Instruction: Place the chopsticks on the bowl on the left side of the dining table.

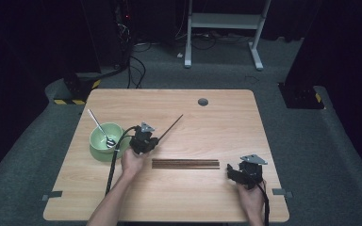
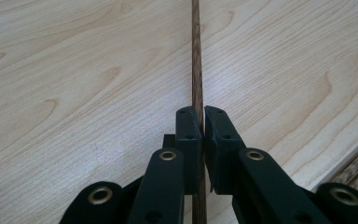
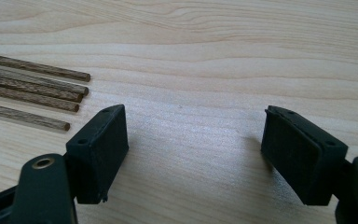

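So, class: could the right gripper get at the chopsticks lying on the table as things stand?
Probably yes: the right gripper is open, empty, beside the chopsticks' near ends, with bare table between them.

Table (image 1: 193, 117) lit bright from above, surroundings dark, pics slightly soft.

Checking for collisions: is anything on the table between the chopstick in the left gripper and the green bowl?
Nothing visible does. The left gripper holds the chopstick just right of the green bowl; only bare table lies between.
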`<state>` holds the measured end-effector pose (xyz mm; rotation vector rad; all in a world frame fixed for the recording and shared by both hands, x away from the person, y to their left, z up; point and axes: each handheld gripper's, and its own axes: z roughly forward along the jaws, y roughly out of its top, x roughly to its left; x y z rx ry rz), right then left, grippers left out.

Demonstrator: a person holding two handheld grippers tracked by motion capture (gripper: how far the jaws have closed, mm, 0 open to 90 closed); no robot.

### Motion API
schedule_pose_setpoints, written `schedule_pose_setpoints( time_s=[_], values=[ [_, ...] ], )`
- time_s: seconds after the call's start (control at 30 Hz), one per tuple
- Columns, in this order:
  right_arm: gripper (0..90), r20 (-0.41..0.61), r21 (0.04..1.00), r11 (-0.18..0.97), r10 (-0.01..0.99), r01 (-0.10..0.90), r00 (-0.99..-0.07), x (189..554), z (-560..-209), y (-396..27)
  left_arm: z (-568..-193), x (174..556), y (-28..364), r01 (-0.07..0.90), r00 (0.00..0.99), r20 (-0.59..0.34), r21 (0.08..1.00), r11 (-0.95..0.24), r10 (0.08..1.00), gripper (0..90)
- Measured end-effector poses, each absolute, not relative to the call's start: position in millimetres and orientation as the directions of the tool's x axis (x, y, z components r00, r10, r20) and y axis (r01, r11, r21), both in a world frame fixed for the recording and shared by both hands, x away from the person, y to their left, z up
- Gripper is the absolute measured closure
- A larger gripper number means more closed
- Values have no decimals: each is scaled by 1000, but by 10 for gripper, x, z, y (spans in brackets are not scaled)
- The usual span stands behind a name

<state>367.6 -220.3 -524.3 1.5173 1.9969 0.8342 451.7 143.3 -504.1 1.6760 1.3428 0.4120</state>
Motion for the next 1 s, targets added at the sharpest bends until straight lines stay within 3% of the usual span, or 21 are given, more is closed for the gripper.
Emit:
schedule_pose_setpoints(
  time_s=[1.0],
  values=[
    [223, -21, 722, 194, 966, 664, -259, 3676, -5243, -2204, -4744, 4270, 1599, 548, 400, -270, 836, 7, 876, 842]
  ],
)
